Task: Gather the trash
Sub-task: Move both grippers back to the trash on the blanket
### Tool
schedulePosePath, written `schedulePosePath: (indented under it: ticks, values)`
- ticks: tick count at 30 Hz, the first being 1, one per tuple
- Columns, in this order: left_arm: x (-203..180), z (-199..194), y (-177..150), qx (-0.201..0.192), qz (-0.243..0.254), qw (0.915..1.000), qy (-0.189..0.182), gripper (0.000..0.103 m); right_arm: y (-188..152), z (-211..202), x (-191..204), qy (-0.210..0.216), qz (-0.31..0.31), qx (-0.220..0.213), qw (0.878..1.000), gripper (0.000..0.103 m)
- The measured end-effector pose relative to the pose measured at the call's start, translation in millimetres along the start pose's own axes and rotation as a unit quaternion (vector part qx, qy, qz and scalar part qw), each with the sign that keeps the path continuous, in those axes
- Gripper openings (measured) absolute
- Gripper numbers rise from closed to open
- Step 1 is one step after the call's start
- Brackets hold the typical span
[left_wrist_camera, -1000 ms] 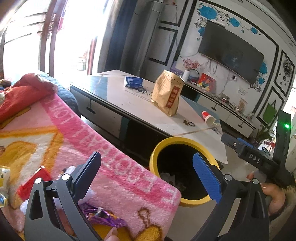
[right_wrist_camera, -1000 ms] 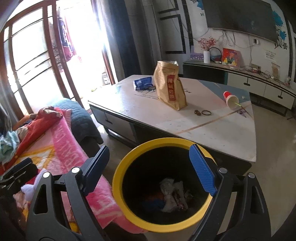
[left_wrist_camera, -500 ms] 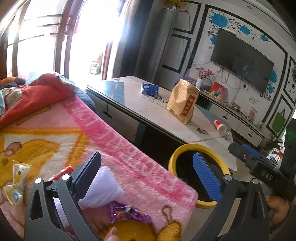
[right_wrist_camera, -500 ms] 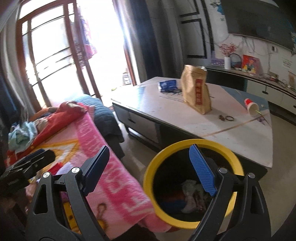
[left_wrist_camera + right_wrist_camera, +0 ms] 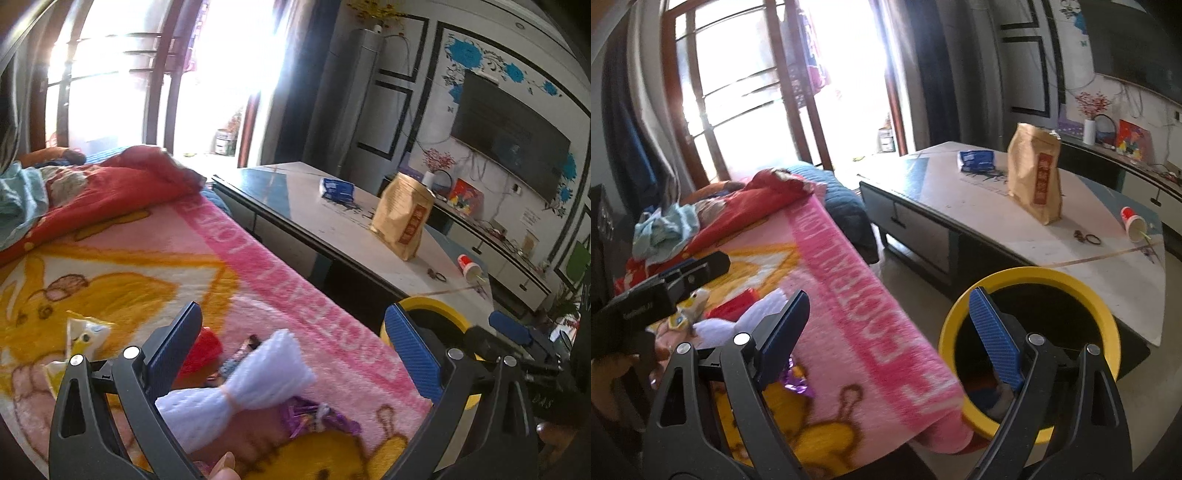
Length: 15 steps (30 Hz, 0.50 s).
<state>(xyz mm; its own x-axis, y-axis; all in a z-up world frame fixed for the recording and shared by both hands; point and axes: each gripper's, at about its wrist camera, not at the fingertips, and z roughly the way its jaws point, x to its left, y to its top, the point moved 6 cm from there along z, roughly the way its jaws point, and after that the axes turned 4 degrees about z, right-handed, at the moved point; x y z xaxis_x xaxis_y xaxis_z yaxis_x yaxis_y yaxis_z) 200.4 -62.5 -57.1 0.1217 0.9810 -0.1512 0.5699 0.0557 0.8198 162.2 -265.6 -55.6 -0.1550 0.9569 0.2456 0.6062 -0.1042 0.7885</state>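
Note:
Loose trash lies on a pink cartoon blanket [image 5: 280,280]: a white foam net [image 5: 240,380], a red wrapper [image 5: 201,349], a purple foil wrapper [image 5: 317,421] and a yellow-white wrapper [image 5: 83,332]. My left gripper [image 5: 295,347] hangs open just above the foam net, touching nothing. My right gripper [image 5: 890,332] is open and empty, straddling the blanket's edge and the yellow bin [image 5: 1034,275]. The bin stands on the floor beside the blanket, with crumpled waste inside. The foam net [image 5: 716,326] and purple wrapper [image 5: 796,380] also show in the right wrist view.
A low coffee table [image 5: 997,236] behind the bin carries a brown paper bag [image 5: 1034,181], a blue packet [image 5: 975,160], a tipped red cup [image 5: 1132,223] and hair ties. Red bedding and clothes [image 5: 92,184] pile at the blanket's far end. A hand holds the left tool [image 5: 646,306].
Both views have swung left, away from the bin and over the blanket. The foam net and wrappers now lie between the left fingers. Both grippers stay open.

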Motion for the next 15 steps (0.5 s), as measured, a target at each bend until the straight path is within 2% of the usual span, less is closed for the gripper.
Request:
schedulePosePath:
  ticks: [7, 15]
  values:
    - [39, -17, -7, -0.006, -0.022, 0.9990, 0.038, 0.096, -12, 14, 30, 0.028, -0.021, 0.025, 0.999, 0.080]
    - [96, -47, -17, -0.017, -0.055, 0.9937, 0.096, 0.096, -20, 35, 70, 0.058, -0.052, 0.049, 0.996, 0.080]
